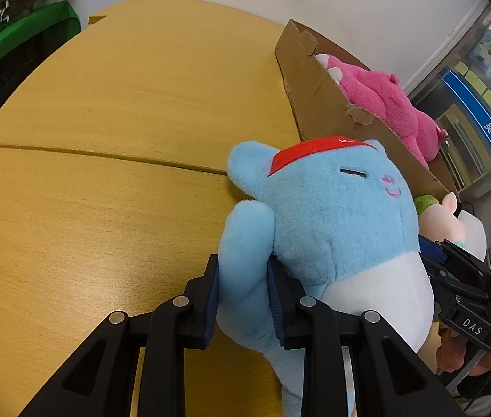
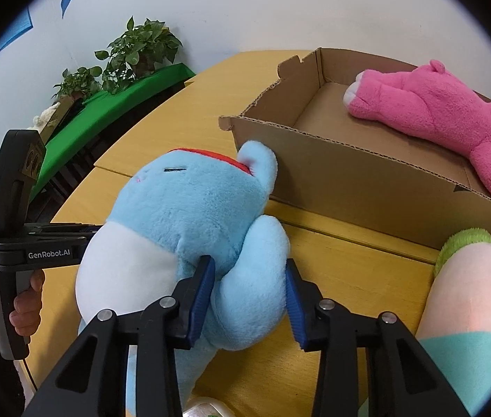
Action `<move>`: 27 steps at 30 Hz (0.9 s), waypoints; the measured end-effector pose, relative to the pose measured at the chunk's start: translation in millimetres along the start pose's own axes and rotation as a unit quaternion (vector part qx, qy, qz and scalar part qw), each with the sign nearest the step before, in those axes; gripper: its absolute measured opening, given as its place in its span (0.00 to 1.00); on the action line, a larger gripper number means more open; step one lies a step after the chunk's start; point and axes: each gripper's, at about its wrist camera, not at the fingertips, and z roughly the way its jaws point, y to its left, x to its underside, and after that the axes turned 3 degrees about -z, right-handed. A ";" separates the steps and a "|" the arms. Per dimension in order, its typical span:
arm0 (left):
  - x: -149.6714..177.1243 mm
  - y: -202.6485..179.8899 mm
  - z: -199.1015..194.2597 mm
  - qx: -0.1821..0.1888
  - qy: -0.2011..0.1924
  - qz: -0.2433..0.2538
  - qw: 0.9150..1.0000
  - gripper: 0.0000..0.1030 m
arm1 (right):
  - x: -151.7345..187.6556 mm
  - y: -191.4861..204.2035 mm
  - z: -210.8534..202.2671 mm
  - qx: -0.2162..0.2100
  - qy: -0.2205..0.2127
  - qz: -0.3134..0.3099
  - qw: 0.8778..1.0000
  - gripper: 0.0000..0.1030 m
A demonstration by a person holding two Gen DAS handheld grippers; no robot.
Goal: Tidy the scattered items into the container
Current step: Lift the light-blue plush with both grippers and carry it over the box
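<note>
Plainly the thing in hand is a blue plush cat (image 1: 322, 222), sky-blue fur with a white belly, a red band across its forehead, a closed stitched eye and a small pink mouth. It lies on the wooden table (image 1: 106, 173) at the centre of both views, its head touching the outer wall of the cardboard box (image 2: 349, 173).

At the bottom centre of its own view, the left gripper (image 1: 243, 299) pinches one blue arm, the dark blue pads sunk into the fur. Low in the right wrist view, the right gripper (image 2: 250, 299) has the other arm between its jaws; the left pad presses the fur, while the right pad sits at the arm's edge, so a full clamp I cannot tell.

Inside the box, at the upper right, lies a pink plush toy (image 2: 436, 111). A pale pink plush with a green tuft (image 2: 471, 295) sits at the lower right.
</note>
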 end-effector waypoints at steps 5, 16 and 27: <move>0.9 5.9 1.8 0.007 0.003 -0.006 1.000 0.27 | -1.0 -13.0 5.5 0.023 0.006 0.025 0.999 0.77; 2.5 4.8 1.7 0.014 -0.005 -0.016 1.000 0.24 | -2.4 -29.2 25.3 -0.119 0.042 0.088 0.988 0.34; 2.3 -3.3 -21.6 0.025 -0.035 -0.023 0.999 0.24 | 2.5 -34.2 3.6 -0.154 0.017 0.092 0.984 0.25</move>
